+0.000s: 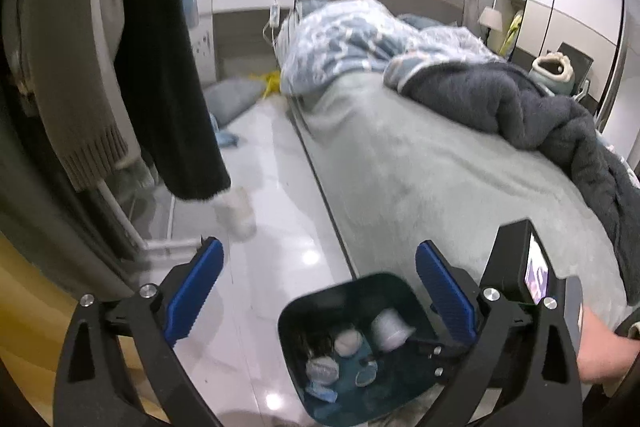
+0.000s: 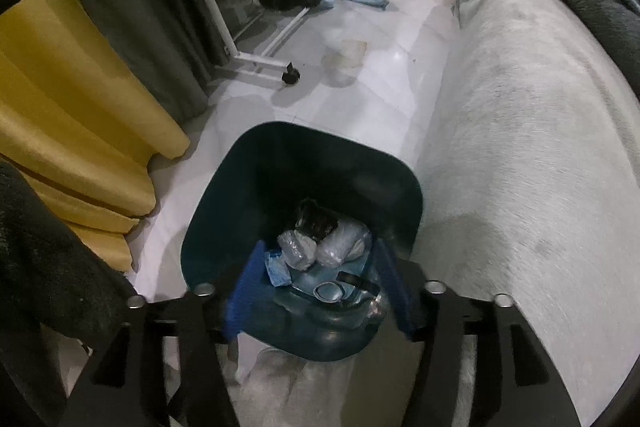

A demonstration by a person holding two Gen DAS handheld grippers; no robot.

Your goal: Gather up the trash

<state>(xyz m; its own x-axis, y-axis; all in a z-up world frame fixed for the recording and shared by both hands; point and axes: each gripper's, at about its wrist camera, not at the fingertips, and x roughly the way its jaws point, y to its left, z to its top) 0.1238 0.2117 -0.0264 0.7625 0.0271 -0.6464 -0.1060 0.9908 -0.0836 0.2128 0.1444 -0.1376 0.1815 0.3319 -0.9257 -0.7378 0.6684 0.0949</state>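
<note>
A dark bin [image 2: 304, 187] holding crumpled trash [image 2: 320, 247] stands on the glossy white floor [image 2: 360, 83] just beside the bed [image 2: 520, 147]. The left gripper [image 1: 320, 291] gapes wide and empty. The right gripper [image 2: 320, 291] hangs over the bin, partly open, gripping nothing. Yellow curtains [image 2: 60, 99] hang nearby.

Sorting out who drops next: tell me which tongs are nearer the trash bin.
Right. The right tongs hang just over the trash bin opening; the left tongs sit higher, off to its side.
</note>
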